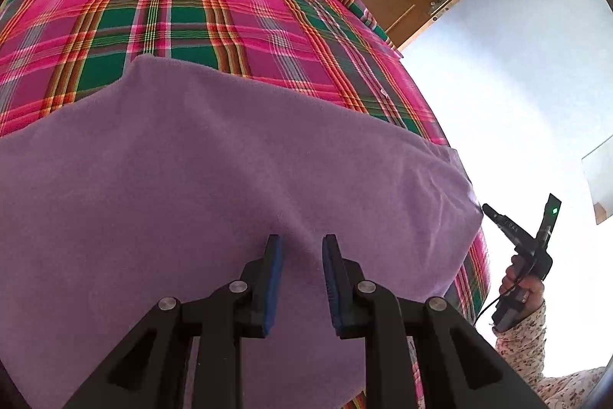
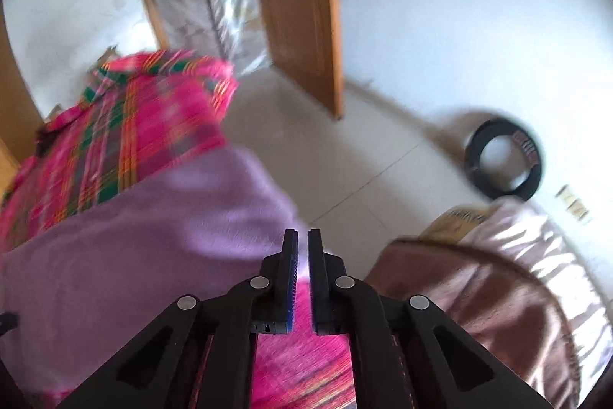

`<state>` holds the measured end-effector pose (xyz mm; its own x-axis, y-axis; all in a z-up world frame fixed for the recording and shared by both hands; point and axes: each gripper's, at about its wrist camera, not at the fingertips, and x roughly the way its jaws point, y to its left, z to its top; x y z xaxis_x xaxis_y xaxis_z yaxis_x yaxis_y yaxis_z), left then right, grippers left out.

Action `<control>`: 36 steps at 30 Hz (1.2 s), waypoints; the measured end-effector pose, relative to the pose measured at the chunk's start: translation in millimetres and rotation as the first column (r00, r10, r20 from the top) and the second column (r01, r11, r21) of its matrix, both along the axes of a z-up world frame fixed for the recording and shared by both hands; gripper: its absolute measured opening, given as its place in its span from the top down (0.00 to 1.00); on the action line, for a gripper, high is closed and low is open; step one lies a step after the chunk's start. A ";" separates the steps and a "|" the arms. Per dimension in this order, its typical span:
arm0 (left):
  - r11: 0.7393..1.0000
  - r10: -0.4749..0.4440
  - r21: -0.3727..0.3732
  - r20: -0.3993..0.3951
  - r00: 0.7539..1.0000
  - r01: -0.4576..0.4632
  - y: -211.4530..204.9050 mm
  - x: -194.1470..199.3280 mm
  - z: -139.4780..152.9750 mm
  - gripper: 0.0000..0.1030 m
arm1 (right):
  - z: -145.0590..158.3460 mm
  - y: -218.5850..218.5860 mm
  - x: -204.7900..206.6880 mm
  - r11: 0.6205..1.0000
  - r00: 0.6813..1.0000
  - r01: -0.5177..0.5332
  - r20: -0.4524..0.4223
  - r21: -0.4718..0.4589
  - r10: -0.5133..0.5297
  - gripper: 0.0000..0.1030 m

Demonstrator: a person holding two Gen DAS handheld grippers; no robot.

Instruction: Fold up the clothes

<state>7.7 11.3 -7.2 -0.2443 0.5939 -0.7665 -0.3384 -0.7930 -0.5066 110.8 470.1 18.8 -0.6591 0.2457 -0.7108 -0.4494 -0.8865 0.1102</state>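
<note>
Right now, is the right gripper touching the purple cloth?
Apart. The left wrist view shows the right gripper raised off past the purple cloth edge, with bright background between its near finger and the cloth corner.

right wrist view motion-blurred | plaid cloth (image 2: 126, 125) pattern smeared | black ring (image 2: 505, 160) on floor, label unreadable | purple cloth (image 1: 214, 186) cut by left and bottom edges, hides plaid beneath | right tool (image 2: 302, 244) tips: contents unclear

Wooden door (image 2: 302, 6), black ring (image 2: 505, 160)
</note>
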 end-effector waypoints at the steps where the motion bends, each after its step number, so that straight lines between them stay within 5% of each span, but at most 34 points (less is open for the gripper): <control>1: 1.000 -0.001 0.001 -0.001 1.000 0.001 -0.2 -0.1 -0.4 0.80 | 1.3 -1.6 -6.8 0.999 0.999 -0.038 -0.016 -0.030 0.038 0.90; 3: 1.000 -0.002 0.006 -0.001 1.000 0.002 -0.3 -0.3 -1.7 0.80 | 2.6 -7.4 -24.5 0.990 0.992 -0.124 -0.035 -0.069 0.121 0.74; 9: 1.000 -0.003 0.017 0.003 1.000 0.002 -3.5 -0.4 -2.9 0.79 | -2.0 -10.1 -80.3 0.980 0.981 -0.190 0.010 -0.061 0.191 0.68; 17: 1.000 -0.019 -0.004 -0.020 1.000 0.019 -0.1 1.0 -1.7 0.79 | -19.9 -0.7 -108.2 0.980 0.978 -0.183 0.088 -0.080 0.190 0.69; 21: 0.999 -0.041 -0.022 -0.045 0.998 0.040 5.2 2.2 -0.6 0.78 | -21.5 -0.6 -112.0 0.980 0.978 -0.182 0.084 -0.084 0.189 0.94; 26: 0.999 -0.048 -0.011 -0.052 0.998 0.047 5.2 2.6 -1.2 0.75 | -16.7 4.1 -114.2 0.989 0.988 -0.137 0.061 -0.053 0.140 0.98; 34: 0.999 -0.042 -0.005 -0.050 0.998 0.042 3.7 4.1 -0.8 0.75 | -10.1 -0.1 -117.9 0.981 0.982 -0.183 0.039 -0.062 0.186 0.96; 36: 0.999 -0.042 -0.006 -0.052 0.998 0.042 4.2 4.3 -0.8 0.75 | -5.9 -2.9 -117.2 0.970 0.974 -0.227 0.004 -0.084 0.229 0.85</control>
